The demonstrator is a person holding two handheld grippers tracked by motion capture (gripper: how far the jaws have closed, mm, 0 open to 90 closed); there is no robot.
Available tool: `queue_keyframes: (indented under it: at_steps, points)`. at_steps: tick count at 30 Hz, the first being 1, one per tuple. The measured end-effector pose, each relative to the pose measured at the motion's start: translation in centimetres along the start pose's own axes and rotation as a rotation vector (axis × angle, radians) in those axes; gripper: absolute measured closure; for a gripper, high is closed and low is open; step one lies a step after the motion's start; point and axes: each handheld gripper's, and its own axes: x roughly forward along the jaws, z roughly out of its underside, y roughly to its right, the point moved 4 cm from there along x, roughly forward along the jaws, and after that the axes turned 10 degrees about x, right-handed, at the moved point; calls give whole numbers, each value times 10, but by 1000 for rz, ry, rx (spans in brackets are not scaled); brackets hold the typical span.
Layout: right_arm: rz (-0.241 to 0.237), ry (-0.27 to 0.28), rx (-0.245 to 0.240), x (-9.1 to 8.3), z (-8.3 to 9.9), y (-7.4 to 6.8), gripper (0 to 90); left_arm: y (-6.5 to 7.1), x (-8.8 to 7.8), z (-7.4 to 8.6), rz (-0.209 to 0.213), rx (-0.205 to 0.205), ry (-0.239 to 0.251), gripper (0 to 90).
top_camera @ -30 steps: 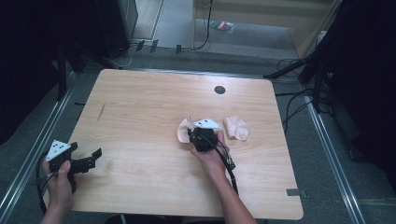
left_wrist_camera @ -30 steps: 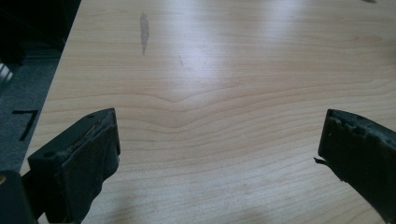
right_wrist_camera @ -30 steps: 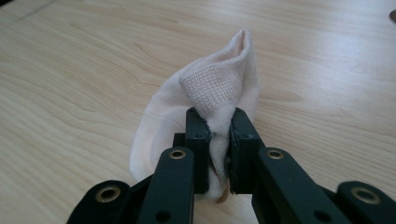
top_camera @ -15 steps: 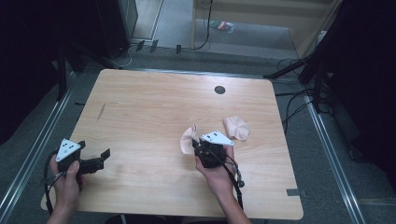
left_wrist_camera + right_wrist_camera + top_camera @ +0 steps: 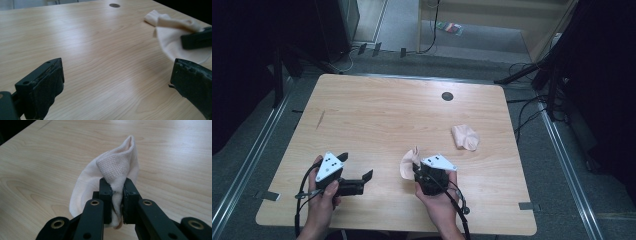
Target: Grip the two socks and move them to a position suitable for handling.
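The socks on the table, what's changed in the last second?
The right gripper, shut on one sock, has dragged it toward the person, away from the second sock. The second sock stayed put. The left gripper stayed open near the table's front left.

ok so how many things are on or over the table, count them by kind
pale socks: 2, one pinched in the right tongs as held sock, one loose sock lying on the table
tongs: 2, right plus left tongs
total: 4
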Motion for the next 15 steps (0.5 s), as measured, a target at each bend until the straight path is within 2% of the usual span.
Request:
queue_keyframes:
  at_steps: [6, 7, 10, 11, 12, 13, 14, 15]
  points:
    - [15, -34, 9, 2, 14, -3, 812, 14, 9, -6, 42, -19, 24, 0]
    - [18, -39, 7, 3, 17, -3, 812, 21, 11, -5, 66, -32, 30, 0]
    - [21, -49, 12, 4, 21, -4, 811, 29, 12, -2, 75, -21, 26, 0]
    - [26, -57, 26, 7, 25, -5, 764, 36, 13, 3, 83, -5, 21, 0]
    - [26, -57, 26, 7, 25, -5, 764, 36, 13, 3, 83, -5, 21, 0]
    - [-6, -64, 24, 12, 29, -7, 556, 42, 15, 11, 107, 13, 1, 0]
    - [-6, -64, 24, 12, 29, -7, 556, 42, 15, 11, 107, 13, 1, 0]
    - [-49, -108, 21, 15, 30, -9, 421, 45, 19, 21, 123, 24, -37, 0]
